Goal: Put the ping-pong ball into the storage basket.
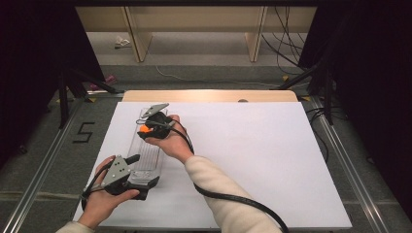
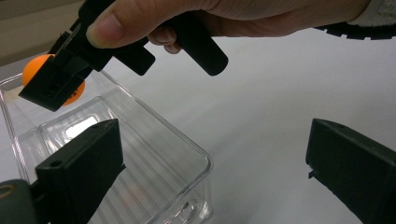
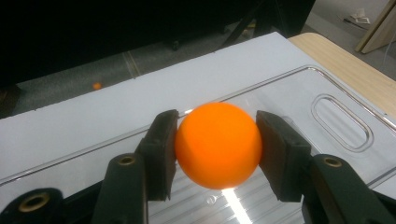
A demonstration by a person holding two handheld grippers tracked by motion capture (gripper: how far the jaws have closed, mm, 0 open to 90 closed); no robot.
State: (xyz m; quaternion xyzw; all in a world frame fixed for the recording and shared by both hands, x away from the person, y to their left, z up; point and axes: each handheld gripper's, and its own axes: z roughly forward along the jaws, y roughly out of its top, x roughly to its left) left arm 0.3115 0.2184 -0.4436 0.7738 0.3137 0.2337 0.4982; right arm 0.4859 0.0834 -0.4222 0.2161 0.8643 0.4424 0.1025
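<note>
- A white-covered bench (image 1: pixel 252 160) is seen from above, set on grey floor, with dark curtains at both sides and pale wooden furniture legs beyond the far edge.
- A clear plastic bin (image 1: pixel 145 155), long and narrow, lies at the left part of the bench, its length running away from the person.
- The right tongs (image 3: pixel 217 147) are clamped on an orange ball (image 3: pixel 217 144); both pads are seen pressed against its sides in the right gripper view.
- The ball is held in the air over the far part of the bin, not yet resting on the ribbed floor beneath it; in the high view it shows as an orange spot (image 1: pixel 144 129) under the right hand (image 1: pixel 167 138).
- The left tongs (image 1: pixel 141 182) are held at the near end of the bin by the left hand (image 1: pixel 104 199). In the left gripper view the jaws stand well apart, one over the bin's near corner (image 2: pixel 187 154) and the other out over bare bench; nothing is pinched between them.
- A second small orange thing (image 3: pixel 96 86) is noted on the floor beyond the bench edge, too small to identify.
- Step judged in hand: the ball is being carried to the bin for placing, late in the transfer.
- Next move judged to call for a short lowering inside the walls, then parting of the right tongs close to the floor, so that bounce and rolling are limited.
- Steadying of the bin by the left tongs may be needed.
</note>
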